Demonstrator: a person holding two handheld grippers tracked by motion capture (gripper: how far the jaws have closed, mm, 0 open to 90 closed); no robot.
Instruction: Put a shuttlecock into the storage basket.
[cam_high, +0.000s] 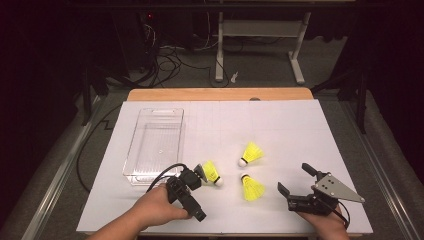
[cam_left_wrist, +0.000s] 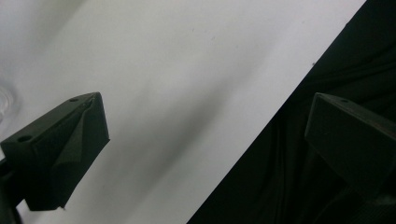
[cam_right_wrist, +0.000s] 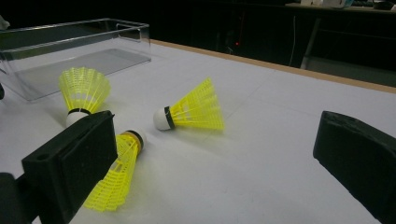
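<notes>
Three yellow shuttlecocks lie on the white sheet, near the front of the table: one (cam_high: 211, 171) just beside the left gripper (cam_high: 192, 176), another (cam_high: 251, 153) farther back, a third (cam_high: 251, 188) nearest the right gripper (cam_high: 295, 179). Each has a ribbed plastic skirt and a rounded white tip. The clear plastic bin (cam_high: 154, 145) stands open to the left, likely their destination. Both grippers are released, jaws spread wide, holding nothing; the left appears closest to a pickup.
</notes>
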